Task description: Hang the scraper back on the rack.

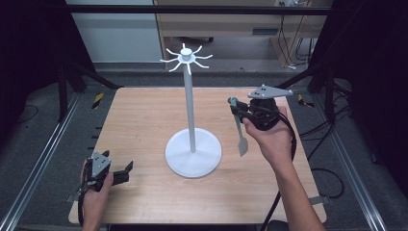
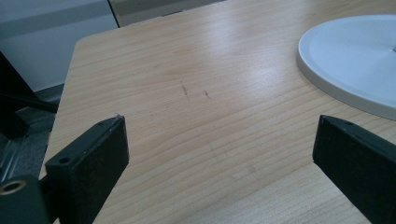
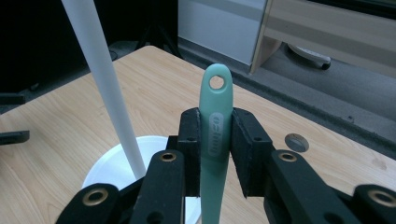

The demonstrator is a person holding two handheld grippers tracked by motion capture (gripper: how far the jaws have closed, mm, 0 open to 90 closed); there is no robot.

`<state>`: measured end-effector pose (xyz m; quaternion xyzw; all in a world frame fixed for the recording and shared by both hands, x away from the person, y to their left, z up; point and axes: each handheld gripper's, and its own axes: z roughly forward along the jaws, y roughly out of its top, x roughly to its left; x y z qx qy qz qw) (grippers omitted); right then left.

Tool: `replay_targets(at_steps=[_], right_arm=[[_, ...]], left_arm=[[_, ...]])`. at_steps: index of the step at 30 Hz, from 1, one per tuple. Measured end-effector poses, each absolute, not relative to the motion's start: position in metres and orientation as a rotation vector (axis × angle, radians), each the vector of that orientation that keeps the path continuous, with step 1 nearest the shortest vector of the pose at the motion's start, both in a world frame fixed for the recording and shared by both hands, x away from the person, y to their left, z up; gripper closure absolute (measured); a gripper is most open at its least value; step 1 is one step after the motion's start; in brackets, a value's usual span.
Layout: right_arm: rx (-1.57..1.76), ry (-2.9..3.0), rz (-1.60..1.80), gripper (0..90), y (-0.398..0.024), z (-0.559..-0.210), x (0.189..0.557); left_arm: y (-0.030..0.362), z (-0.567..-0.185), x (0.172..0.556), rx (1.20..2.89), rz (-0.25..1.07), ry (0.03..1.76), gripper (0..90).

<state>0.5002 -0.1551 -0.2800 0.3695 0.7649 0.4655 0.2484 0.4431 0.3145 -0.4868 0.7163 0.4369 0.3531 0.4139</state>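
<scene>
A white stand [image 1: 189, 103] rises from a round base [image 1: 193, 153] at the table's middle, with several hooks [image 1: 186, 58] at its top. My right gripper [image 1: 236, 110] is lifted to the right of the pole and shut on a pale green spatula [image 1: 239, 127] that hangs blade down. In the right gripper view the spatula handle [image 3: 216, 128] stands upright between the pads, its hanging hole above them, and the pole [image 3: 105, 84] leans to the left. My left gripper [image 1: 126, 168] rests open at the front left corner. Its fingers [image 2: 88, 161] have nothing between them.
The wooden table [image 1: 144, 120] sits inside a dark metal frame. The stand's base [image 2: 355, 60] lies just right of my left gripper. A cabinet and cables stand on the floor beyond the far edge.
</scene>
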Motion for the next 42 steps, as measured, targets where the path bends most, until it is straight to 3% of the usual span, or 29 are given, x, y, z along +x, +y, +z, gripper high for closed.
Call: replay_targets(at_steps=[42], right_arm=[[0.828, 1.991, 1.444, 74.5, -0.121, -0.227, 0.472]], left_arm=[[0.314, -0.487, 0.443, 1.803, 0.887, 1.099, 3.1]])
